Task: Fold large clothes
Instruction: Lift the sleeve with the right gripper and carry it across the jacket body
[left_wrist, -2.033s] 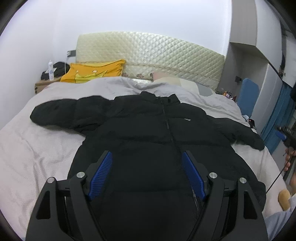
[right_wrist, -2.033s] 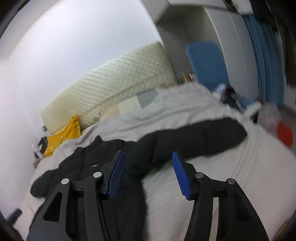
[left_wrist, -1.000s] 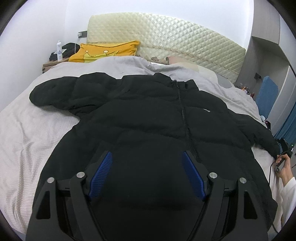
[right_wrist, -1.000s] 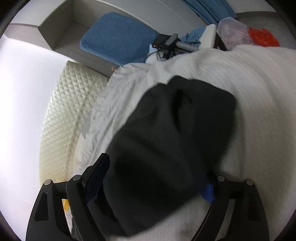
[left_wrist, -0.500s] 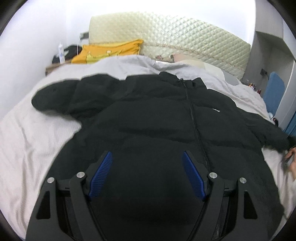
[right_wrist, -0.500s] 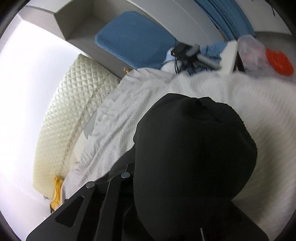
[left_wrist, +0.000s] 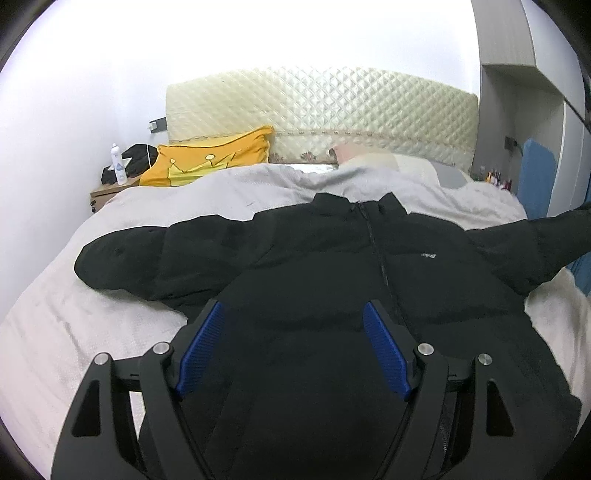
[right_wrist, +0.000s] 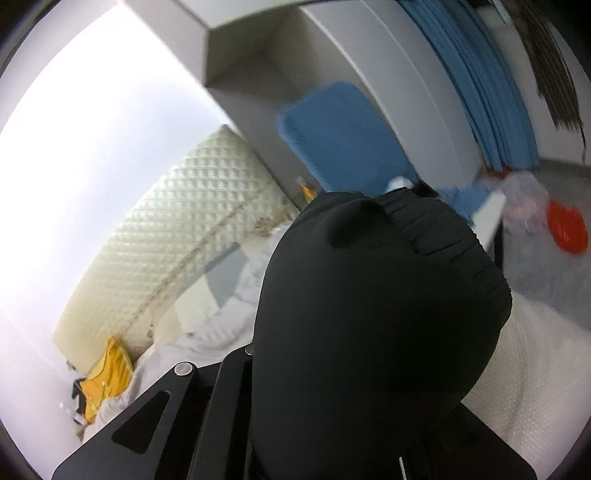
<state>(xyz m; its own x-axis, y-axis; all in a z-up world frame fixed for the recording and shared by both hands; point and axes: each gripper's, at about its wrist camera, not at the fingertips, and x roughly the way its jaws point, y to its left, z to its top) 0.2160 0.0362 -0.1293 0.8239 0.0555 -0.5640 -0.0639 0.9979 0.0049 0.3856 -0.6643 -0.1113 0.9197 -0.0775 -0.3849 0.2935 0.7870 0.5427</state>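
A black puffer jacket (left_wrist: 332, 280) lies front up on the bed (left_wrist: 55, 325), zipped, with its collar toward the headboard. One sleeve stretches flat to the left. The other sleeve (left_wrist: 554, 229) is lifted off the bed at the right edge of the left wrist view. My left gripper (left_wrist: 293, 347) hovers open over the jacket's lower body, with nothing between its blue pads. In the right wrist view the raised sleeve's cuff end (right_wrist: 380, 295) fills the middle. My right gripper (right_wrist: 317, 398) is shut on this sleeve, and the fabric hides its fingers.
A quilted cream headboard (left_wrist: 321, 114) and a yellow pillow (left_wrist: 207, 162) stand at the far end. A bedside table (left_wrist: 110, 188) with a white bottle sits at the far left. A blue chair (right_wrist: 343, 136), blue curtains and an orange object (right_wrist: 567, 229) are beside the bed on the right.
My right gripper closed on the sleeve's end and lifted it off the bed, rolling as it rose. The left gripper rose a little and stayed open above the jacket.
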